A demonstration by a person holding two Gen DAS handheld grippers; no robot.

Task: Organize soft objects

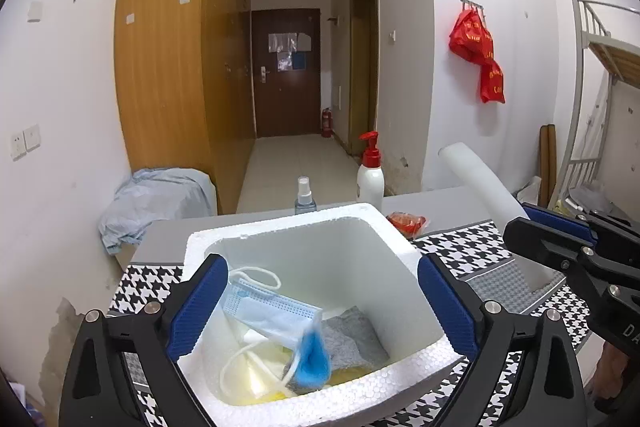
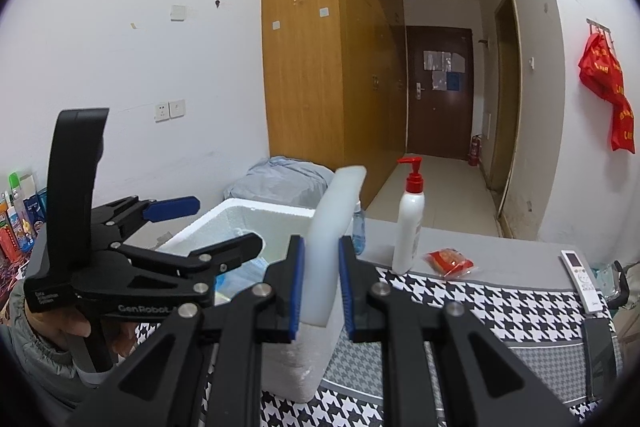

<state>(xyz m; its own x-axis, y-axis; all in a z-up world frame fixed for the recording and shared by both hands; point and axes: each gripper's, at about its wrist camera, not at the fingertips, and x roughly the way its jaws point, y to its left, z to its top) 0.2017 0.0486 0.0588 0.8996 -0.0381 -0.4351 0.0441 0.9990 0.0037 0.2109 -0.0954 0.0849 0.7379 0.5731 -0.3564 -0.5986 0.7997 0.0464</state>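
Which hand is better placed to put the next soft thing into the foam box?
The right. Its tongs are shut on the white foam strip, right beside the box. The left tongs are open and empty over the box, where the mask already lies.

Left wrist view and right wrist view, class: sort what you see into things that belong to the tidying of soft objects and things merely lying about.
Belong to the job:
foam box
face mask
grey cloth
white foam strip, held in the right gripper
left gripper, open over the box

Lying about:
pump bottle
spray bottle
red packet
remote control
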